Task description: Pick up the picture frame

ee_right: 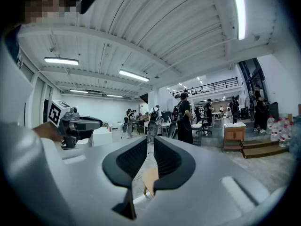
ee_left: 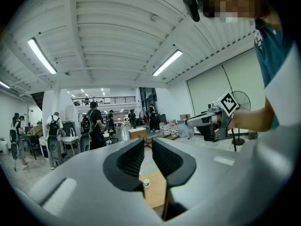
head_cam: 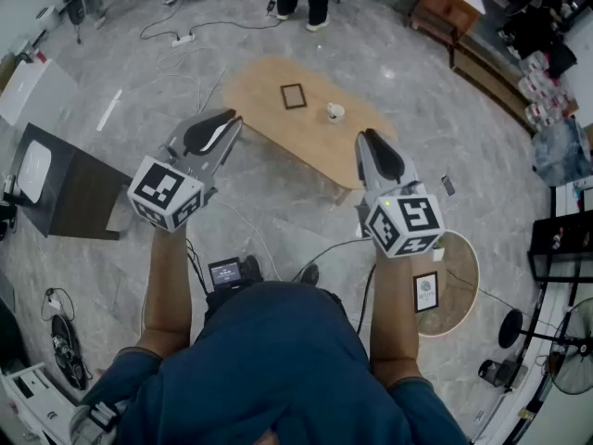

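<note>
I see bare floor (head_cam: 408,82) all round the table (head_cam: 252,93), whose near edge is well ahead of both grippers. The frame (head_cam: 293,95) lies flat mid-table, a cup (head_cam: 334,112) near its right, well beyond the jaws. Left gripper (head_cam: 222,124) and right gripper (head_cam: 371,146): jaws nearly together, nothing between.
</note>
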